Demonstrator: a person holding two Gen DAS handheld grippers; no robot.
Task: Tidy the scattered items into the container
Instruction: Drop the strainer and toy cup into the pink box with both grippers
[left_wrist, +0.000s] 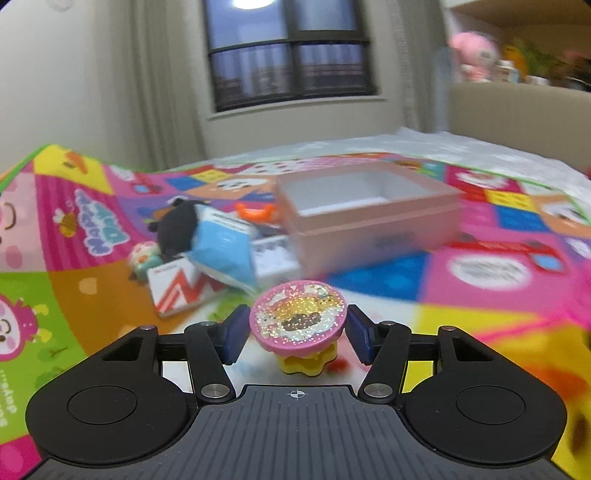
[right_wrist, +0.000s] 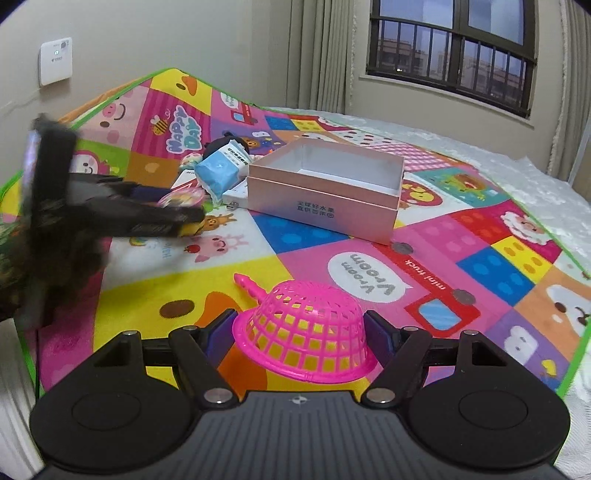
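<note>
In the left wrist view my left gripper (left_wrist: 297, 334) stands open around a pink glitter-topped toy (left_wrist: 298, 319) with a yellow base; both pads sit beside it with small gaps. The open pink box (left_wrist: 369, 218) lies beyond on the play mat. In the right wrist view my right gripper (right_wrist: 301, 334) is open around an upturned pink plastic basket (right_wrist: 301, 332) with a handle. The pink box (right_wrist: 325, 184) is ahead, and the left gripper (right_wrist: 140, 214) shows blurred at left.
Scattered items lie left of the box: a blue packet (right_wrist: 218, 173), a black plush (left_wrist: 177, 225), a white card box (left_wrist: 181, 291), a small mushroom toy (left_wrist: 144, 258) and an orange toy (left_wrist: 256, 212). A colourful play mat (right_wrist: 480, 258) covers the bed. Wall and window are behind.
</note>
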